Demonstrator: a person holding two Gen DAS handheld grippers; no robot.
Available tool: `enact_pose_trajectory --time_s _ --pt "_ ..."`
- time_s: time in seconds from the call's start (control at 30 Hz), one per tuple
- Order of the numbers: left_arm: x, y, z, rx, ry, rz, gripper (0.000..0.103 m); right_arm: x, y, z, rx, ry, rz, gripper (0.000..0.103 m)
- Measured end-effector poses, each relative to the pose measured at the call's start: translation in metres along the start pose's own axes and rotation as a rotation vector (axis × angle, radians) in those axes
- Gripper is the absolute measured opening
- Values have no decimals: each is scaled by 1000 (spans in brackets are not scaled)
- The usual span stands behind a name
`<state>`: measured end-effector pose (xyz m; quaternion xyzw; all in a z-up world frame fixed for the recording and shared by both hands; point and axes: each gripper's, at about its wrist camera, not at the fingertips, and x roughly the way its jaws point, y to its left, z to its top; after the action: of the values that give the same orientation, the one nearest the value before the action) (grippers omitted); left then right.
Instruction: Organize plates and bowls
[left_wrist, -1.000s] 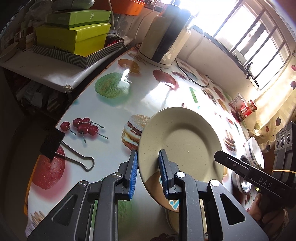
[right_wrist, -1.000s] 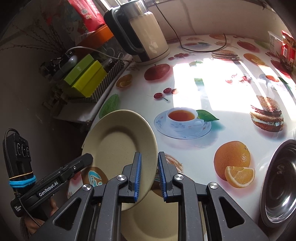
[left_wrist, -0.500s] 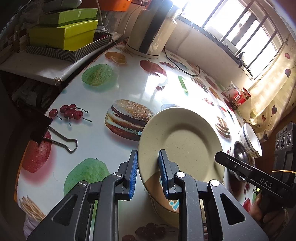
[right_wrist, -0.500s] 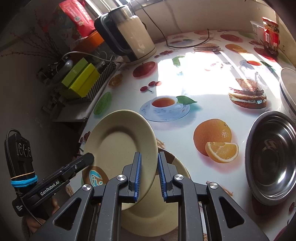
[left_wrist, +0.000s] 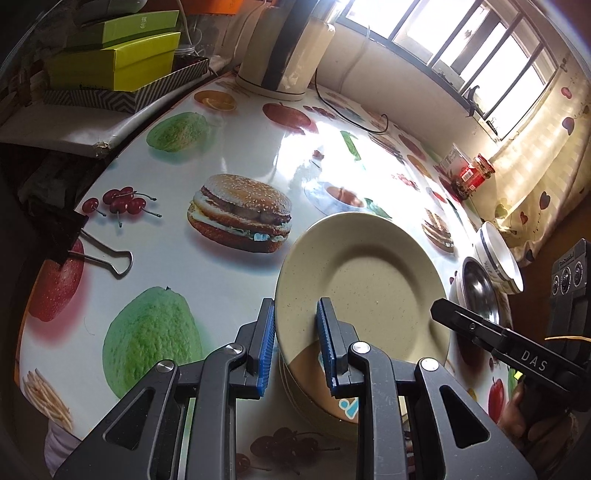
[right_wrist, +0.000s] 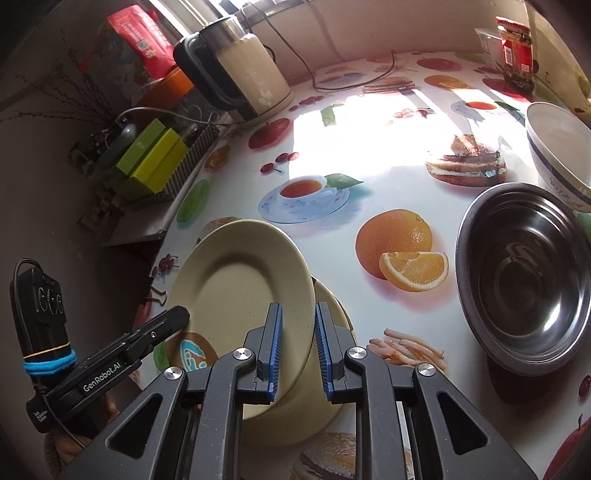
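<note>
Beige and faintly speckled, the plate (left_wrist: 362, 284) fills the left wrist view, held tilted above a second plate (left_wrist: 314, 391) that lies on the table (left_wrist: 177, 258). The left gripper (left_wrist: 293, 345) is clamped on its near rim, one blue pad under and one over. At the right edge the right gripper (left_wrist: 439, 308) reaches in to the plate's opposite rim; its tips are hidden behind that rim here. Further off sit a steel bowl (left_wrist: 478, 288) and a white bowl (left_wrist: 498, 254).

In the right wrist view the same plate (right_wrist: 240, 291) hangs tilted over the lower plate (right_wrist: 325, 398), with the right gripper (right_wrist: 297, 350) clenched on its edge and the left gripper (right_wrist: 181, 317) touching the far side. The steel bowl (right_wrist: 524, 280) and white bowl (right_wrist: 557, 147) stand well to the right.

The plate looks stiff, light and smooth, likely slippery at the glaze and chippable. The rim is the only place to pinch it, and two opposite grips should keep it from swinging.
</note>
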<state>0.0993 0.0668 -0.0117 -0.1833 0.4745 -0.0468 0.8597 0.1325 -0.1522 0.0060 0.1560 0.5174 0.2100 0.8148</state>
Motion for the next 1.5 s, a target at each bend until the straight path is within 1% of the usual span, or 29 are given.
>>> enact_pose_trajectory --time_s 0.83,1.5 --pt "12 -4 -8 17 34 24 24 6 -12 -12 15 22 -9 18" --pt "16 -7 -11 37 42 36 24 1 -13 -19 2 14 -24 18"
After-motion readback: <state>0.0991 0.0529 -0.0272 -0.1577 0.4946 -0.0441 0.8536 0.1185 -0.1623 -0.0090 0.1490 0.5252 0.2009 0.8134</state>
